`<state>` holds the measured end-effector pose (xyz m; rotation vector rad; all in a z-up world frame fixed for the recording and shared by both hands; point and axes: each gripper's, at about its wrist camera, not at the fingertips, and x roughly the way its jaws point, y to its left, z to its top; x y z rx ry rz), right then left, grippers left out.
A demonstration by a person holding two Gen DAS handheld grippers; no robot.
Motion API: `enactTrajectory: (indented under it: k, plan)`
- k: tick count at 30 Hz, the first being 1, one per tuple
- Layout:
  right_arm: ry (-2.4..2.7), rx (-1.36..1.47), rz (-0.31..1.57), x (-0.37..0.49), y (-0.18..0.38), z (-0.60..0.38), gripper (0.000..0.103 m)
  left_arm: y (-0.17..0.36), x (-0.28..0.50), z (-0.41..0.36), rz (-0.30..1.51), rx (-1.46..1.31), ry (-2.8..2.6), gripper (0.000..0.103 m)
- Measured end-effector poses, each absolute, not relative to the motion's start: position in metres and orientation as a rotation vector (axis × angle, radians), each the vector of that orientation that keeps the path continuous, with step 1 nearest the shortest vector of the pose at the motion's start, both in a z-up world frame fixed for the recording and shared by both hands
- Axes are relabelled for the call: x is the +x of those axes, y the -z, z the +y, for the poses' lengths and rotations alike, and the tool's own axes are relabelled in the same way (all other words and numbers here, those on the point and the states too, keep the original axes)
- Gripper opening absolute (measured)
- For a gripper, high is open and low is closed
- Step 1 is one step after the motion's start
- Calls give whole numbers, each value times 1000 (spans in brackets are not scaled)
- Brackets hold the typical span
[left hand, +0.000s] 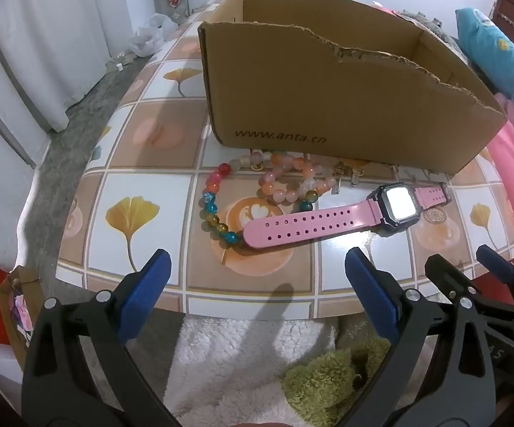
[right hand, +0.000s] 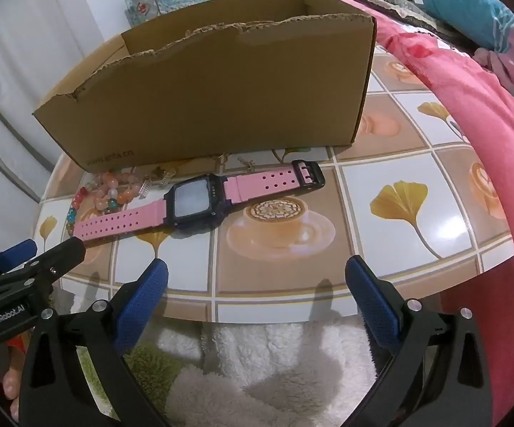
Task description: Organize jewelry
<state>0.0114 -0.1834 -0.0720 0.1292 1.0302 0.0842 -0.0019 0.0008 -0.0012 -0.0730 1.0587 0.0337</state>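
Observation:
A pink-strapped watch [left hand: 331, 217] [right hand: 189, 204] with a dark square case lies flat on the patterned table [left hand: 139, 220] [right hand: 399, 210]. Two bead bracelets, one multicoloured [left hand: 212, 206] [right hand: 72, 213] and one peach and orange [left hand: 292, 178] [right hand: 114, 188], lie beside its strap. Small metal earrings [left hand: 346, 176] [right hand: 157, 179] rest at the foot of the open cardboard box [left hand: 328, 106] [right hand: 221, 106]. My left gripper [left hand: 257, 270] hovers open over the table's near edge, below the watch strap. My right gripper [right hand: 257, 274] also stands open at the near edge, nothing between its blue pads.
A pink patterned blanket [right hand: 470, 114] lies along the table's right side, with a blue pillow [left hand: 495, 49] behind it. White and green fluffy fabric [left hand: 257, 363] sits below the table edge. A white curtain [left hand: 18, 71] hangs at the left.

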Motion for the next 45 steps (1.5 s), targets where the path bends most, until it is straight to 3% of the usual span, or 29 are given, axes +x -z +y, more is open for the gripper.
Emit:
enactTrajectory:
  k: [45]
  plan:
    - [-78, 123, 1028, 9, 71, -181, 97, 9, -3, 1, 1074, -69, -38, 95]
